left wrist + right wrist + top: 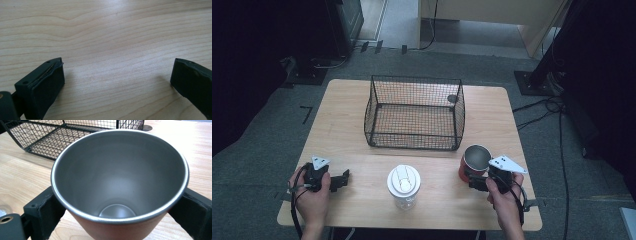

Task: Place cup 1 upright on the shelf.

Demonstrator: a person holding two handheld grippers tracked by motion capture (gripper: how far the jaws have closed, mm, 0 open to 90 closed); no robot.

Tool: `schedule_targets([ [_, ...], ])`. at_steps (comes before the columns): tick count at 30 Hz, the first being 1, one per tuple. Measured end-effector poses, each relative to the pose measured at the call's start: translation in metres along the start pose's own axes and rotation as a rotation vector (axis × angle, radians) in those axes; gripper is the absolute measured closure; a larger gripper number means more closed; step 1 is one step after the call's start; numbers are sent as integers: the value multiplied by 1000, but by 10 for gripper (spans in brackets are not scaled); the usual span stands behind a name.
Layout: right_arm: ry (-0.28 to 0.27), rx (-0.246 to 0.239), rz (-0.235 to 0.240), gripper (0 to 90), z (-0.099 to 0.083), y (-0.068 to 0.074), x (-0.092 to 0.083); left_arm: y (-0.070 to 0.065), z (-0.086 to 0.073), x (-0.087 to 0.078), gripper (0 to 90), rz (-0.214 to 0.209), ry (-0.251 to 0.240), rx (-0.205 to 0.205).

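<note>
A red cup (pixel 477 156) with a bare steel inside stands at the table's front right, just before the basket's right corner. My right gripper (pixel 475 177) reaches it from the near side. In the right gripper view both black jaws lie against the cup's (pixel 120 177) outer wall, one on each side, so the right gripper (pixel 120 206) is shut on it. At the front left, my left gripper (pixel 343 178) rests low over the table. It (pixel 117 72) is open, with bare wood between its wide-set jaws.
A black wire basket (pixel 412 142) stands empty at the middle of the wooden table (pixel 352 110); its mesh (pixel 50 142) rises just beyond the cup. A clear bottle with a white lid (pixel 404 186) stands at the front centre, between the two hands.
</note>
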State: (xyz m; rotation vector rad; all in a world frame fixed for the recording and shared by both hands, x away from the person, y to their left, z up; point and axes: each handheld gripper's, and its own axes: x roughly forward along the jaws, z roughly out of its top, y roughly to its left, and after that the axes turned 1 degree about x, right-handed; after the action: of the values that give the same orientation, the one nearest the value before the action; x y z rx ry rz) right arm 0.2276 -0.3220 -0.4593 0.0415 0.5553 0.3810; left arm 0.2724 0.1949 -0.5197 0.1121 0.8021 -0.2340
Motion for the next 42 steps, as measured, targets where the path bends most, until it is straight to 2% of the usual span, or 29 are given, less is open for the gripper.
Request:
schedule_targets([
  [17,-8,12,-34,45,7,5,17,1,0,0,0,-4,0,-1],
  [22,-16,7,-26,53,7,6,17,0,0,0,0,-2,-1,-2],
  [26,-28,-3,-52,67,8,7,16,1,0,0,0,-6,-1,-4],
  [32,-31,2,-61,70,9,10,16,0,0,0,0,-3,-1,-3],
  [42,-62,-1,-40,70,17,15,11,0,0,0,0,0,0,-1],
])
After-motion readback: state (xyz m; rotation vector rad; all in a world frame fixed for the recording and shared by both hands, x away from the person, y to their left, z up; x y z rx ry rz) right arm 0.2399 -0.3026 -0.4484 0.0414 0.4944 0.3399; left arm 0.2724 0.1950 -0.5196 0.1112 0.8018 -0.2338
